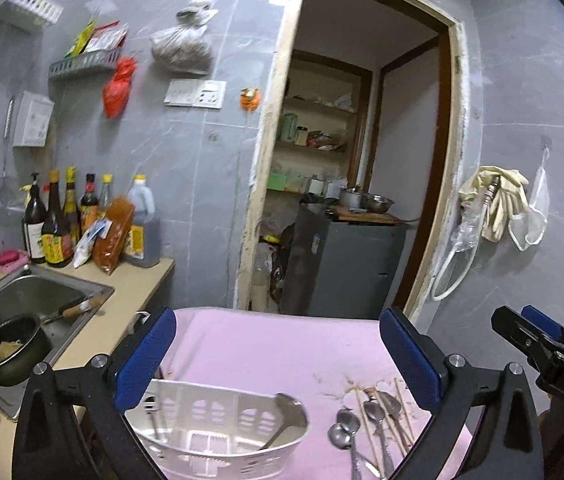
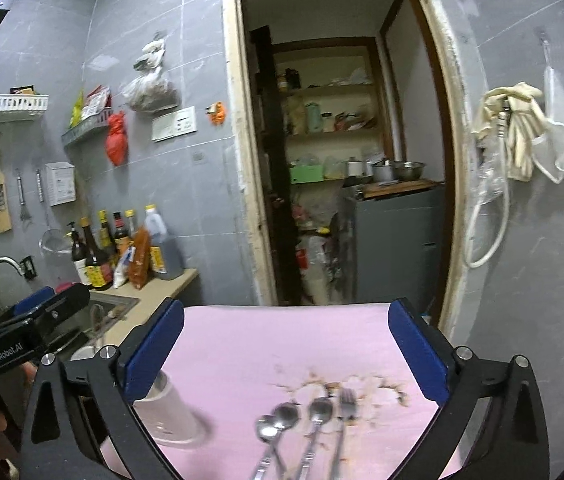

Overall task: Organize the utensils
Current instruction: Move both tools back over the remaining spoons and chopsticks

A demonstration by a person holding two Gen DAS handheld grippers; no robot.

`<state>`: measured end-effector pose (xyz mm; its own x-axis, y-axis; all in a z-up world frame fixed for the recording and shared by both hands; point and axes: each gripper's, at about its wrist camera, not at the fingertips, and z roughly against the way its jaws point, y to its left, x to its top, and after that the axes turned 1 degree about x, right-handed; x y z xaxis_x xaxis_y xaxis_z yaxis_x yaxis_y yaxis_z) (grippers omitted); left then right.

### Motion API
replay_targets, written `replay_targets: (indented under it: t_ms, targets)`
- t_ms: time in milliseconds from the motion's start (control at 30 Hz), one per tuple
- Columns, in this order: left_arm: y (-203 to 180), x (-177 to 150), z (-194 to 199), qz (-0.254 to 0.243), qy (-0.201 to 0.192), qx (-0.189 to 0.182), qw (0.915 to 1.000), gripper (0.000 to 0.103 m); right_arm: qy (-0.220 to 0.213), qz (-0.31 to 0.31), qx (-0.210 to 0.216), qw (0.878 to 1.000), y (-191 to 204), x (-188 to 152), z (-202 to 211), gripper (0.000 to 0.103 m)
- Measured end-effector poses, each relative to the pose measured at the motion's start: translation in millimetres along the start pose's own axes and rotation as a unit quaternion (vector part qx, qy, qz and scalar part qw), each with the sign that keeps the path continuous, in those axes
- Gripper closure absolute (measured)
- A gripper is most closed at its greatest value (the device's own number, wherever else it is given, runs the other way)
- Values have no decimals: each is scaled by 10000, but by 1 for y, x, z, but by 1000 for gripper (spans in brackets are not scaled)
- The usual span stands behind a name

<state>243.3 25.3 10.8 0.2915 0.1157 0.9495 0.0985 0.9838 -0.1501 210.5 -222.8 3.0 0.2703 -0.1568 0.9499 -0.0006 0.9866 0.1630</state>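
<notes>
A white slotted basket stands on the pink table, with a metal ladle and another utensil leaning inside it. To its right several spoons and chopsticks lie on a stained patch. My left gripper hangs open above the basket and holds nothing. My right gripper is open and empty too, above spoons and a fork. The basket shows blurred at lower left in the right wrist view. Each gripper appears at the edge of the other's view: the right, the left.
A steel sink with a dark pot sits to the left of the table. Sauce bottles line the counter behind it. Beyond the table is a doorway with a grey cabinet. Gloves hang on the right wall.
</notes>
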Motion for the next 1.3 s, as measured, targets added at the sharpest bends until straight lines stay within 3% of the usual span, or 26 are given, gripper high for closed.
replay_targets:
  t_ms: [333,600,767,1000,1167,1300]
  targets:
    - [-54,-19,-19,-197,9,-123,9997,0,179,18,-257,9995,-56,-12,-11,2]
    - [-87,-44,-50,-262,175,-8,9995,0,498,1,-315,9983,-93,-36,-41,2]
    - [-100,-63,-76,-282,491,76,9984,0,875,-96,-175,9960,-116,-57,-71,2]
    - [-106,-92,-114,-235,1276,38,9915,1,1560,-297,153,9872,-139,-89,-119,3]
    - [-120,-104,-124,-848,1364,376,9863,1,2105,-458,252,9762,-145,-112,-153,33]
    - [-129,-105,-127,-1056,1384,326,9842,3,2227,-540,358,9727,-144,-126,-170,35]
